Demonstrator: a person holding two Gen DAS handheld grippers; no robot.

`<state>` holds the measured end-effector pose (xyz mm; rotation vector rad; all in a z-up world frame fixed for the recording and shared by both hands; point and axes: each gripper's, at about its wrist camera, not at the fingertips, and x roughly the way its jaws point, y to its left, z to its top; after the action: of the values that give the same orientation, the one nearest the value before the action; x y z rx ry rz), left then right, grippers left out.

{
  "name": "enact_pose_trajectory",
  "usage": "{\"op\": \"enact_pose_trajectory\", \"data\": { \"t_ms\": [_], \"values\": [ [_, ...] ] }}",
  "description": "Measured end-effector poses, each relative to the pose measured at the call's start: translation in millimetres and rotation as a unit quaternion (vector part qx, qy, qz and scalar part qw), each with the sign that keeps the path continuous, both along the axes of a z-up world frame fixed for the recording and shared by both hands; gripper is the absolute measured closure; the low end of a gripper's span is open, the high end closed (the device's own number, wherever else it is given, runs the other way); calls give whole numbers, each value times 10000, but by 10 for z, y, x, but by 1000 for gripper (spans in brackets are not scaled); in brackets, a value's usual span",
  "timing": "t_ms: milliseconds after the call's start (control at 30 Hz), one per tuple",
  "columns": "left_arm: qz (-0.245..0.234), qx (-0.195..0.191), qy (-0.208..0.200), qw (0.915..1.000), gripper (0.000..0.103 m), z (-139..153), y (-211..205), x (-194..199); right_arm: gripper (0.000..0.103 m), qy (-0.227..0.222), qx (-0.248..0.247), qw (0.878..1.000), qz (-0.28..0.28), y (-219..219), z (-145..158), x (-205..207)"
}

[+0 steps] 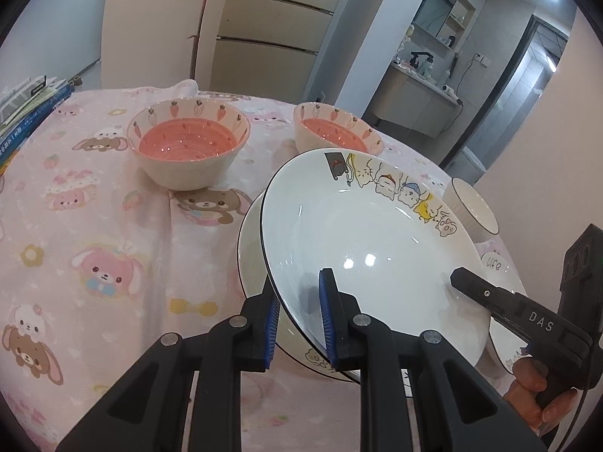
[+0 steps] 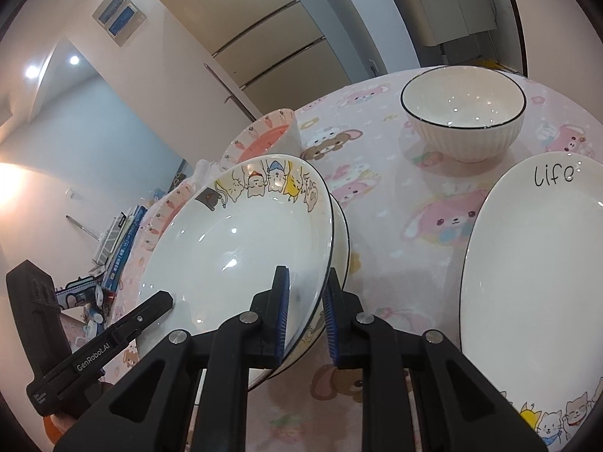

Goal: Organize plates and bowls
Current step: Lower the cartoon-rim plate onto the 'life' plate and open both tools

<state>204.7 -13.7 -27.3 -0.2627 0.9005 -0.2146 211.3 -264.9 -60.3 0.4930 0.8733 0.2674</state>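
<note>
From the left wrist view, the left hand-held gripper [image 1: 299,314] points forward and down over a bench [image 1: 113,226] with a pink cartoon cloth, its blue pads clamped narrow on the near rim of a cat plate [image 1: 377,233]. The plate tilts, its left edge raised, over a second plate [image 1: 250,248] lying beneath it. The right hand-held gripper [image 1: 458,277] comes in from the right, its upper finger lying on the plate's right rim, with a hand [image 1: 535,399] gripping its handle. Two pink bowls [image 1: 188,143] [image 1: 335,132] stand farther back. From the right wrist view, the right hand-held gripper [image 2: 305,316] angles down, pinching narrow on the plate's right rim [image 2: 241,248]. The left hand-held gripper [image 2: 166,299] reaches onto the plate's opposite rim. A white bowl [image 2: 463,113] and a plate marked "life" [image 2: 535,263] sit to the right on the cloth.
</note>
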Motion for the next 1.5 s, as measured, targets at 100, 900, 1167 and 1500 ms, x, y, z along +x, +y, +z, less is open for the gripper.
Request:
{"op": "enact_pose_trajectory", "data": {
  "t_ms": [100,900,1167,1500],
  "values": [
    [42,62,116,9999,83,-88,3,39,85,87,-14,10000,15,15,-46,24],
    [26,101,-70,9999,81,-217,11,90,81,-147,-971,9952,8,261,-15,2],
    [-59,337,-104,9994,78,-236,-78,85,81,-244,-1563,9874,-84,338,-28,-7],
    [-539,303,79,9981,67,-190,-124,10,82,-128,-1340,9908,-107,245,-60,-31]
  ]
}}
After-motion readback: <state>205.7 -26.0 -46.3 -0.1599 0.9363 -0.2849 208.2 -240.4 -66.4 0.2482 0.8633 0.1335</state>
